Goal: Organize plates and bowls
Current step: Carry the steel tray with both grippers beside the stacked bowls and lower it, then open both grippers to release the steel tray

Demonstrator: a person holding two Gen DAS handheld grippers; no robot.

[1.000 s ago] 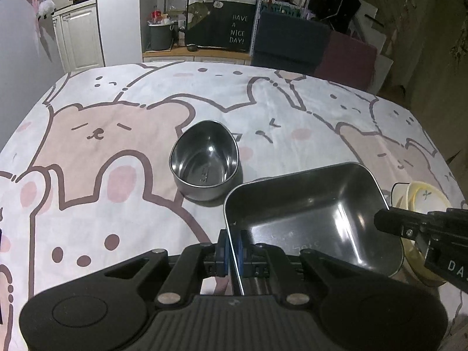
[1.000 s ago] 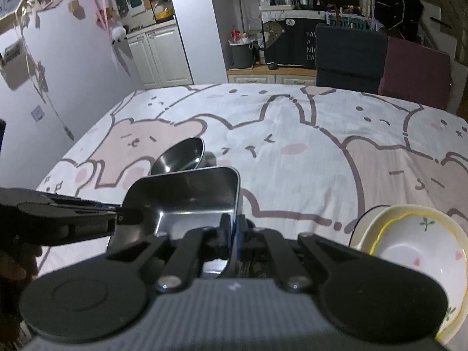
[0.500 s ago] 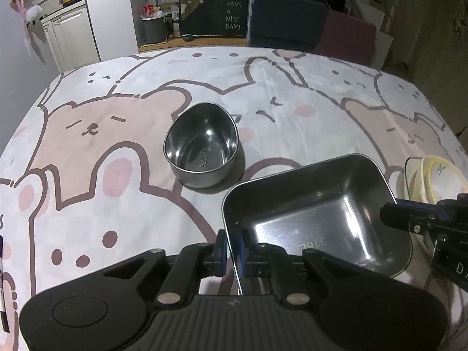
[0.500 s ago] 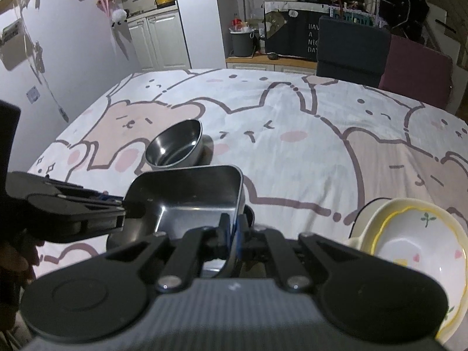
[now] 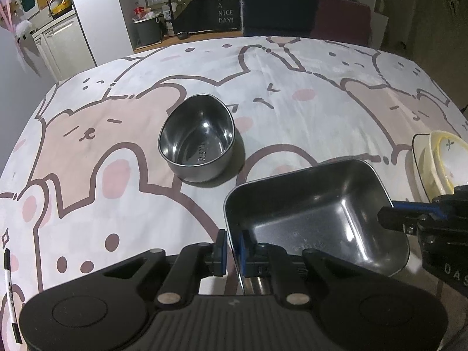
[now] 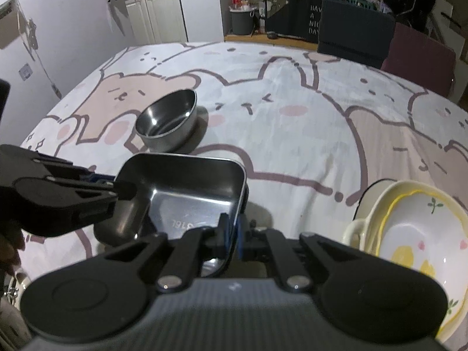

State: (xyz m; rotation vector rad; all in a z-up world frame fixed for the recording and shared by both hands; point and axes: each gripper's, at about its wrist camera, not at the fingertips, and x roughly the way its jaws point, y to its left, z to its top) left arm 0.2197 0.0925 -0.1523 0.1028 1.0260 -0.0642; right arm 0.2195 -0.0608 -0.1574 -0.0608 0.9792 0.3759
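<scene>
Shiny rectangular steel tray (image 5: 316, 210) pinched at opposite rims by left gripper (image 5: 232, 247) and right gripper (image 6: 232, 231), smooth oval steel bowl (image 5: 196, 142) at eleven o'clock, glossy ceramic dishes (image 6: 409, 234) at three.

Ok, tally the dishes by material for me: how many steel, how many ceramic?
Steel: 2, the rectangular steel tray and the oval steel bowl.
Ceramic: 2 at least, the floral bowl nested in a cream handled dish.
Total: 4.
</scene>
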